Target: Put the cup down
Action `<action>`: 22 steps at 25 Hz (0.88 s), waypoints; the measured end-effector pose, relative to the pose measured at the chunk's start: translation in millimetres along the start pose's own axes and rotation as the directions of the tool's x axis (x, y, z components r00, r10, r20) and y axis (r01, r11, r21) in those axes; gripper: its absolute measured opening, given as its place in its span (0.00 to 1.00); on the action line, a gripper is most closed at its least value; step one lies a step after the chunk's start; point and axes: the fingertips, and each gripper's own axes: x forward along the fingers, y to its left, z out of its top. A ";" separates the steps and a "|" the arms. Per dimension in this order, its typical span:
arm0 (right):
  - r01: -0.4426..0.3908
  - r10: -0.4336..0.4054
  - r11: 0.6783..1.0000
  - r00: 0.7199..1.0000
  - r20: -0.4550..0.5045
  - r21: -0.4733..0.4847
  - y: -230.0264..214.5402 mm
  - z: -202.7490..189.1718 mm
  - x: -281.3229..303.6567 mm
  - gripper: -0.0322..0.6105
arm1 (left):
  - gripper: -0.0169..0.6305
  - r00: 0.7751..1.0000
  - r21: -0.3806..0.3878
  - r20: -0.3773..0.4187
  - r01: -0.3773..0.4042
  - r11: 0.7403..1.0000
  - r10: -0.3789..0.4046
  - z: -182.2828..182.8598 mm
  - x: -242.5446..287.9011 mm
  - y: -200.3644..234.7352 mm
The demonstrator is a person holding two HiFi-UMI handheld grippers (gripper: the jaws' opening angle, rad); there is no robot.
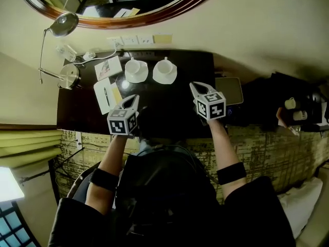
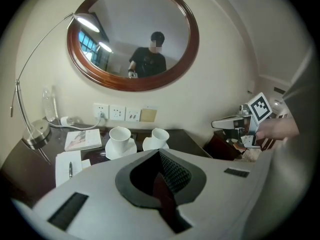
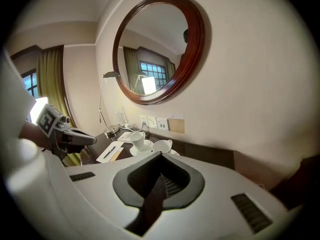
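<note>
**Left gripper** (image 1: pixel 132 100): jaws fully closed, nothing in them.

**Right gripper** (image 1: pixel 196 88): likewise closed and empty.

**Task item:** the white ceramic cup (image 1: pixel 164 67), judged the one in question, stands upright on its white saucer (image 1: pixel 165 80). It is on the dark wooden surface (image 1: pixel 185 71), just in front of the row of white wall sockets (image 1: pixel 128 40). A second white cup (image 1: pixel 134 67) stands equally near the sockets.

**Status:** placement appears complete.

**Risk:** both grippers hover short of the sockets — a careless sweep could clip a rim or handle and tip a cup off its saucer.
</note>
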 end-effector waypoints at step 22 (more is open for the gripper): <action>0.214 -0.216 0.971 0.976 0.012 0.102 -3.3 -46.7 -45.0 0.05 | 0.03 0.999 0.019 0.016 0.051 0.999 -0.051 6.9 -12.1 14.6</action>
